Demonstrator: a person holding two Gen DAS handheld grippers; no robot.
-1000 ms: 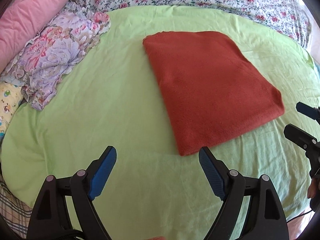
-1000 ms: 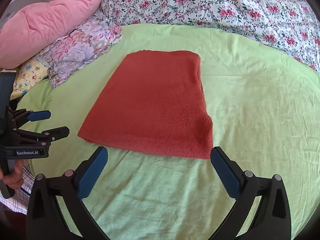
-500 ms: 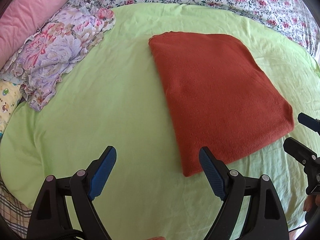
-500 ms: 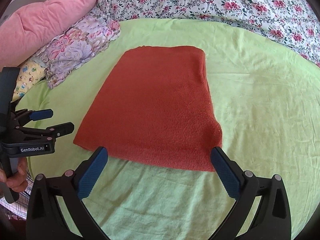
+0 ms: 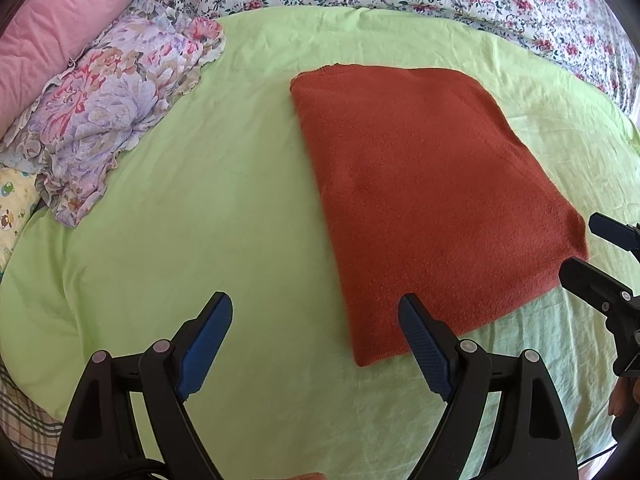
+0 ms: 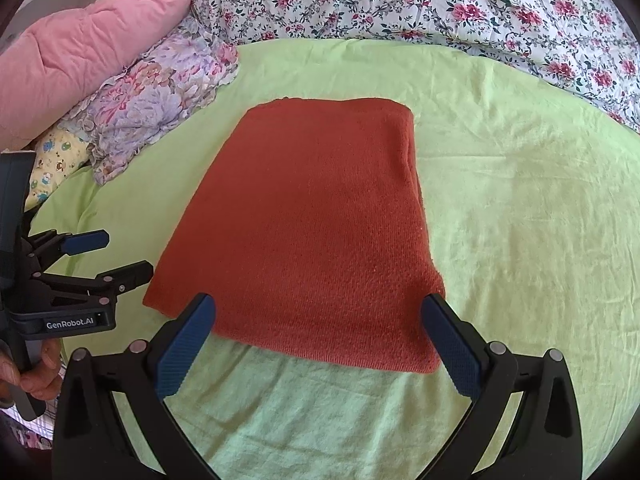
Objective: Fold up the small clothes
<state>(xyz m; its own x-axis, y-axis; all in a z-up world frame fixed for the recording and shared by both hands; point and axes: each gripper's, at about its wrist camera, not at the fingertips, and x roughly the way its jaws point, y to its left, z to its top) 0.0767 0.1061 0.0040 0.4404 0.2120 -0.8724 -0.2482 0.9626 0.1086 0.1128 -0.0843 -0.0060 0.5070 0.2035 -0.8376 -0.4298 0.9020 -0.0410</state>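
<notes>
While both views show the red cloth (image 5: pixel 424 208), only the right shows a hand (image 6: pixel 38 372).

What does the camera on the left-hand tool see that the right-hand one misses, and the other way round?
Only the left wrist view shows the rust-red folded knit cloth's left edge side-on, with the right tool entering open from the right. Only the right wrist view shows the left tool, open, its "GenRobot.AI" label, and the person's hand gripping it. Both show the cloth lying flat on the light green bedsheet, the pink quilted pillow, the lilac floral ruffled fabric and the white rose-print bedcover.
</notes>
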